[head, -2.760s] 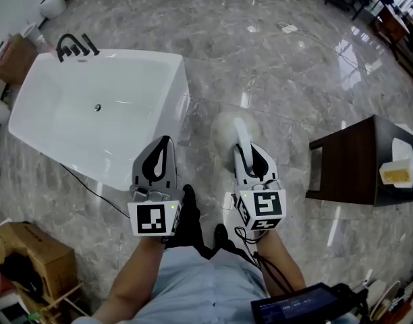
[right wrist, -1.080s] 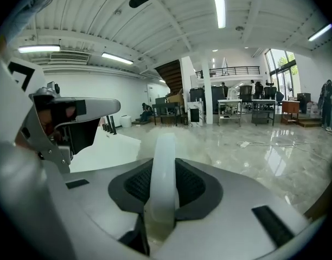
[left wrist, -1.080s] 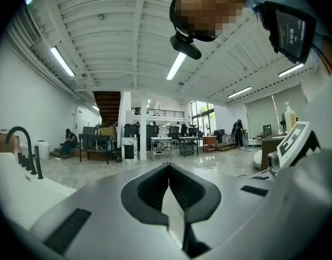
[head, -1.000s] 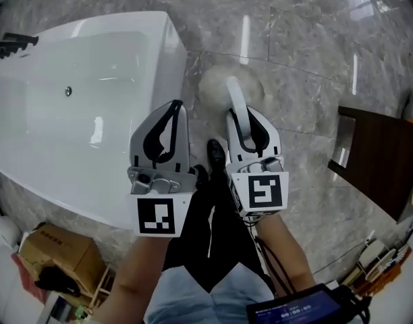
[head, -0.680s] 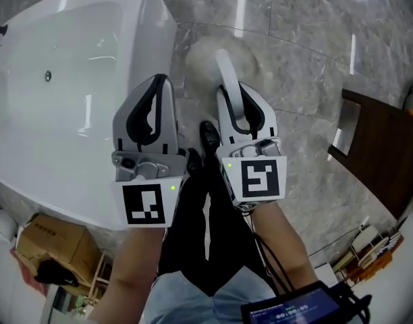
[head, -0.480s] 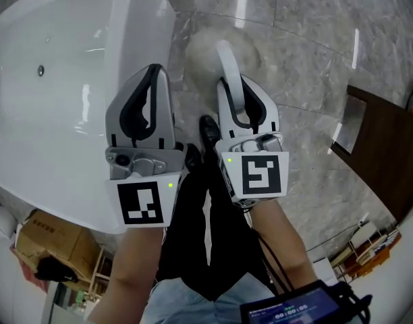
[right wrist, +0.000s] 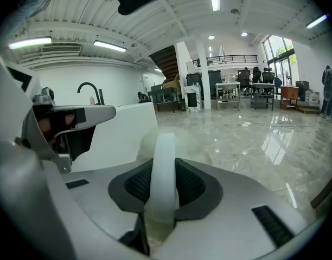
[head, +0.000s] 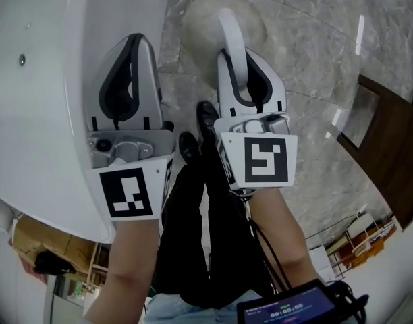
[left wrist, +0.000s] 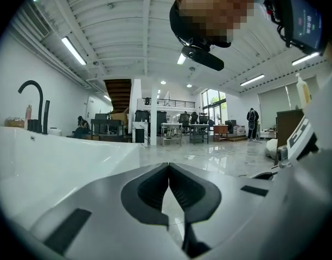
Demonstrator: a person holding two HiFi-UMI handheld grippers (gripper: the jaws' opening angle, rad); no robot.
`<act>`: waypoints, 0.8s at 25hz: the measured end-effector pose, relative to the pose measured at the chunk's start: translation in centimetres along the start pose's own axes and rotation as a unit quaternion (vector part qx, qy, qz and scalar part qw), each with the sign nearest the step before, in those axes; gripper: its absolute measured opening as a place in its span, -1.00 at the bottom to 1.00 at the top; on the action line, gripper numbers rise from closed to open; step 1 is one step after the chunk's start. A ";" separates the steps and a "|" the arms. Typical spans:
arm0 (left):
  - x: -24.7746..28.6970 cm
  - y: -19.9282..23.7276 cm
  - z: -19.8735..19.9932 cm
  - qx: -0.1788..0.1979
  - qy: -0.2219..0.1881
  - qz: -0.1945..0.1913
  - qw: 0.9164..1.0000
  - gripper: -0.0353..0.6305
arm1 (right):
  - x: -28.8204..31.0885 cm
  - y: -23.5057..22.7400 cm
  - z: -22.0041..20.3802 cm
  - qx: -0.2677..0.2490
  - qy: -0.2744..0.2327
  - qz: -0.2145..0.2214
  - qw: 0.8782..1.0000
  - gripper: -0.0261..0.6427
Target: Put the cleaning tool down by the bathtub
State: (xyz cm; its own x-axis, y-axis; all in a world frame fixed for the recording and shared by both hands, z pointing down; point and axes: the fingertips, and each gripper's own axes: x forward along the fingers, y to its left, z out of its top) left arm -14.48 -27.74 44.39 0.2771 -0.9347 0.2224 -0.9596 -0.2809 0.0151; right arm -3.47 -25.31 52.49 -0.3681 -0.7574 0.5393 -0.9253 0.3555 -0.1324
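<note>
Grey marble floor point(head: 314, 59) is filling the head view, with the white bathtub point(head: 44, 19) taking up the left side and a dark wooden table point(head: 389, 154) sitting at the right edge. I am holding 2 grippers side by side above my black shoes point(head: 206, 117). My right gripper point(head: 241, 58) is clamping the cleaning tool point(head: 231, 32) by its white handle; in the right gripper view the handle point(right wrist: 164, 150) is standing upright between the 2 dark pads, which are pressing on it from both sides of my right gripper point(right wrist: 165, 183). The tool's fluffy round head point(head: 200, 25) is sitting past the jaw tips, just beside the bathtub's outer wall, over the floor; I cannot tell if it is touching the floor. My left gripper point(head: 134, 42) is showing against the tub's wall, and in the left gripper view its jaw tips point(left wrist: 168, 169) are meeting with nothing between them. A black faucet point(left wrist: 33, 99) is rising at the tub's far rim. A cardboard box point(head: 38, 238) is lying at lower left.
</note>
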 end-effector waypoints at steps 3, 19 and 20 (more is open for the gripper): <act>0.4 0.0 -1.8 0.000 0.001 0.005 1.000 -0.84 | 1.1 -0.3 -1.4 0.002 0.000 -0.003 1.000 -0.62; 1.5 0.5 -10.8 0.021 0.008 0.003 1.000 -0.84 | 6.7 -0.2 -9.7 0.002 -0.013 0.009 1.000 -0.62; 1.5 0.4 -11.6 0.024 0.010 0.000 1.000 -0.84 | 6.9 -0.3 -10.3 0.002 -0.011 0.009 1.000 -0.62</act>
State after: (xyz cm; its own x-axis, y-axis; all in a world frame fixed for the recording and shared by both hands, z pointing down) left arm -15.03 -26.73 56.04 0.2760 -0.9300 0.2426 -0.9559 -0.2920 -0.0317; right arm -4.81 -25.00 64.79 -0.3865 -0.7625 0.5189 -0.9189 0.3667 -0.1455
